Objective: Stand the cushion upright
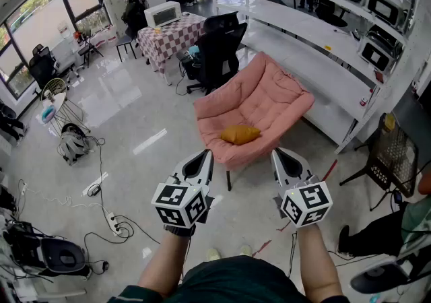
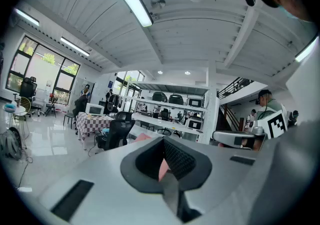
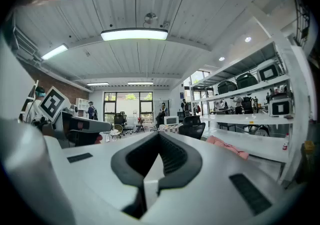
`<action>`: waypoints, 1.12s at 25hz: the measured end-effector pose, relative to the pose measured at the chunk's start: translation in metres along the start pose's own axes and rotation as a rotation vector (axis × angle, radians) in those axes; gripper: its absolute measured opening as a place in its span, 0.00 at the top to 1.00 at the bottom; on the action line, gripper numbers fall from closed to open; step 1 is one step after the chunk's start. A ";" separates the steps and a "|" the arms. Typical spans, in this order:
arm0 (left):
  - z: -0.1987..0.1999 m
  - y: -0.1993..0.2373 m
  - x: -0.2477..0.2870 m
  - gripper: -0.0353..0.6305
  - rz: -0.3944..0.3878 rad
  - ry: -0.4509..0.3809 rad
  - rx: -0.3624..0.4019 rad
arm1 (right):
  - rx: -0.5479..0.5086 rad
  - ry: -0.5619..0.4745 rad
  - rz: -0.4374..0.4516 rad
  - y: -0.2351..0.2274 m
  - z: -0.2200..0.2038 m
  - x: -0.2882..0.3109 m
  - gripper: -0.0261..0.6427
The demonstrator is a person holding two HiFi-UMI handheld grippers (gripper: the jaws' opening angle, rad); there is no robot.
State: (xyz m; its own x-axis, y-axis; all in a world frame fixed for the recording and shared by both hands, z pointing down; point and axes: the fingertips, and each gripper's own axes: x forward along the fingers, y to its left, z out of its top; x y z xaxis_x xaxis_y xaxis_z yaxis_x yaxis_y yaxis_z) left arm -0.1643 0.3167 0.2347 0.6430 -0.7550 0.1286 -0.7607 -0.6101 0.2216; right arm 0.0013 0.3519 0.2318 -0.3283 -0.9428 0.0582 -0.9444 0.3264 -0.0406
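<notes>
Cushion [image 1: 240, 135] lies flat on the pink armchair [image 1: 269, 96]. My left gripper [image 1: 204, 155] and right gripper [image 1: 278, 154] hover before that armchair, fingers [image 1: 199, 165] pressed together, empty.

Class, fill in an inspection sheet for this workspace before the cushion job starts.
Surface: pink armchair on a glossy floor.
Job's things: orange cushion lies flat on the seat, not upright.
Clutter: grey bag-like heap on the floor at left.
Grippers: left gripper and right gripper held short of the armchair, jaws shut, empty.
Cables: loose cables and power strip at left.
Surroundings: black office chair, checkered table, white shelving.
</notes>
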 end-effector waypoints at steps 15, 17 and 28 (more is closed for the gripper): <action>0.003 -0.010 0.007 0.94 0.023 -0.006 0.030 | 0.013 -0.013 0.025 -0.018 0.002 -0.003 0.96; 0.005 -0.010 0.010 0.94 0.031 -0.007 0.042 | 0.025 -0.022 0.030 -0.023 0.004 -0.002 0.96; -0.001 -0.025 0.033 0.94 0.069 -0.017 0.057 | -0.002 -0.033 0.080 -0.053 -0.008 -0.004 0.96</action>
State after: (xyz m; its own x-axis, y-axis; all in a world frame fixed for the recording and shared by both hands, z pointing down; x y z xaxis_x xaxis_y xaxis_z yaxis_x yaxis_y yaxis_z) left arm -0.1242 0.3073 0.2341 0.5879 -0.7992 0.1252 -0.8071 -0.5691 0.1575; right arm 0.0525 0.3385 0.2414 -0.4017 -0.9155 0.0219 -0.9153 0.4006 -0.0423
